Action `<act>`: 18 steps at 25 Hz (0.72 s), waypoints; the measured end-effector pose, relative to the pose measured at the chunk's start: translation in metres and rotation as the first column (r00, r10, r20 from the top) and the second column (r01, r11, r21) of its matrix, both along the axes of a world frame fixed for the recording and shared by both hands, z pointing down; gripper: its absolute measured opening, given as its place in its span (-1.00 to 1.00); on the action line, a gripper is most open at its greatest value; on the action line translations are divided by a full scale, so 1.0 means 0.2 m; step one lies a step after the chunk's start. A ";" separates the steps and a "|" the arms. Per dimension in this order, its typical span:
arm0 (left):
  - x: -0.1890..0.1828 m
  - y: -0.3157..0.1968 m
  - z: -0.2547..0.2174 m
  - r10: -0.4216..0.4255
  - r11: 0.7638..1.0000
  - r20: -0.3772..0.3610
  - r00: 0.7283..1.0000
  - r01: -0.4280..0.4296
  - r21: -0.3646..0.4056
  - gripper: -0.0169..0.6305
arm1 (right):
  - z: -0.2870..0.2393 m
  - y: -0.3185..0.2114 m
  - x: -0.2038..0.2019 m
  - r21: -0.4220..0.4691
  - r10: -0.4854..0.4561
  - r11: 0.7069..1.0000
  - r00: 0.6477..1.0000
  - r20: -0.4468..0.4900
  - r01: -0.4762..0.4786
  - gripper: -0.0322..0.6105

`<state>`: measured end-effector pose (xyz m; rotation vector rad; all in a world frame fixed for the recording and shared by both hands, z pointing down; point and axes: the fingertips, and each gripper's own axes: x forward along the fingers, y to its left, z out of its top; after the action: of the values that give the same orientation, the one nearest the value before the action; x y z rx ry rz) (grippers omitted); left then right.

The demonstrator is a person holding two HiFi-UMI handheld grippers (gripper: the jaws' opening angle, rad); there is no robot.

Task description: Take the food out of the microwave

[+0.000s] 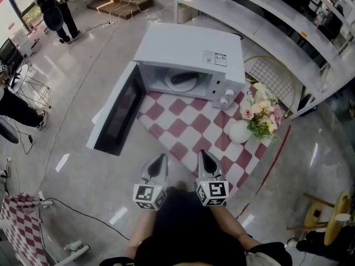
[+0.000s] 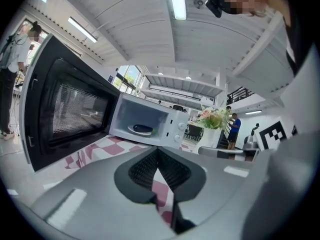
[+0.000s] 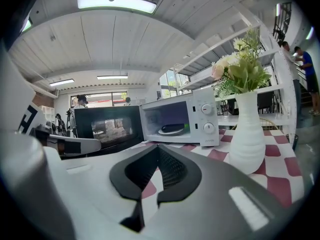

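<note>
The microwave (image 1: 188, 49) stands on the checked tabletop (image 1: 183, 127) with its door (image 1: 117, 108) swung wide to the left. The food (image 1: 184, 77), a dark piece on a white plate (image 1: 176, 86), lies inside the cavity. The left tongs (image 1: 161, 158) and the right tongs (image 1: 203, 154) hang side by side at the near edge of the tabletop, well apart from the opening, each closed on nothing. The step in hand looks like the reach in. To do it well, one pair should open before it enters the cavity, go in low and level, and take the plate by its near rim. Pinching the food itself seems likely to make it slip or roll. The right tongs have the straighter line, but the vase (image 1: 239, 131) stands just right of that path, so the approach should keep clear of it. The open door hems in the left side, so the plate is best drawn straight out and kept flat.
</note>
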<state>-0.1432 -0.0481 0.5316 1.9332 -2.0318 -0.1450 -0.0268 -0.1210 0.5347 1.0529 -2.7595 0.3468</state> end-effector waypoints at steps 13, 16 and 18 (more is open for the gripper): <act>0.01 0.00 -0.02 0.010 1.000 0.003 1.000 -0.010 -0.004 -0.91 | 0.01 0.00 -0.01 -0.038 0.009 0.999 1.000 0.007 -0.008 -0.90; -0.01 -0.01 -0.02 0.016 1.000 0.001 1.000 -0.016 -0.008 -0.91 | 0.01 0.00 -0.03 -0.039 0.015 0.999 1.000 0.004 -0.015 -0.90; -0.03 -0.03 -0.02 0.020 1.000 0.001 1.000 -0.020 -0.011 -0.91 | 0.01 -0.01 -0.03 -0.038 0.024 0.999 1.000 0.008 -0.023 -0.90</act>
<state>-0.1483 -0.0536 0.5281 1.9463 -2.0093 -0.1276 -0.0331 -0.1226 0.5363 1.0779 -2.7383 0.4060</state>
